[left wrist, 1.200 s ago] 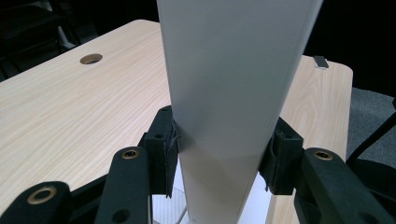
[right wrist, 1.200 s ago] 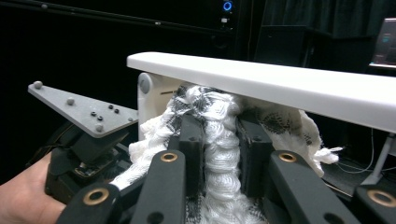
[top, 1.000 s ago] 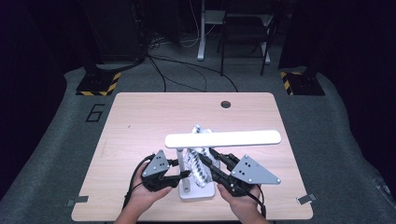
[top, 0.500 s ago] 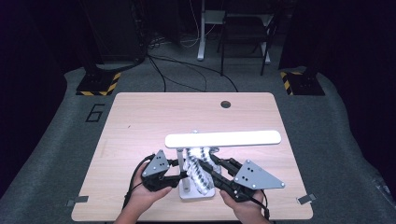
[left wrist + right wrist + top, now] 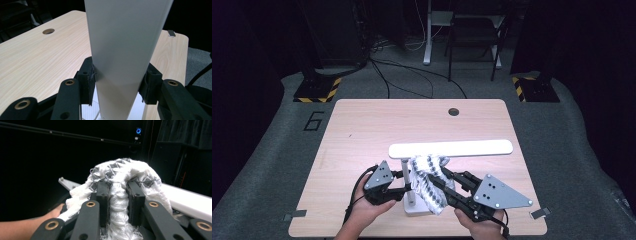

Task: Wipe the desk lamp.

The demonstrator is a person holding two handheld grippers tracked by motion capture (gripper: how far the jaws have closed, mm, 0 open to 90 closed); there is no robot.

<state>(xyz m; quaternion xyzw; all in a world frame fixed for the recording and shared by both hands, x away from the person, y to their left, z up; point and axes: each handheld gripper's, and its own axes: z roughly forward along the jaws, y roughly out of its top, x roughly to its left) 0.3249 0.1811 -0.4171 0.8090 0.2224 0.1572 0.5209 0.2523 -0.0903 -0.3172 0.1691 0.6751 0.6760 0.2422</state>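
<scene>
The cloth (image 5: 428, 181) is a white knit with a grey zigzag pattern, loose and nubbly, bunched at the near middle of the surface (image 5: 362, 130) against the lamp (image 5: 451, 148). It looks light and wholly limp: it will sag, stretch and drape from wherever it is pinched, so a deep bite on a thick fold is likely safer than a grip on an edge, and its open loops could snag on a corner of the lamp.

The right gripper (image 5: 117, 192) is closed tight on a gathered ridge of the cloth, the fabric bulging up and around both black jaws.

The lamp is hard, smooth white plastic: a long flat bar lying left to right above a slim upright post on a small flat base (image 5: 419, 209). It looks stiff but top-heavy, and its matte faces are probably slick, so it is best held low on the post or square across the flat bar. The left gripper (image 5: 120, 80) stands about half open, its pads clamped on the two edges of a flat white lamp part, steadying it.

The surface is pale wood-grain laminate, with a round cable hole (image 5: 454, 111) at the far side.
</scene>
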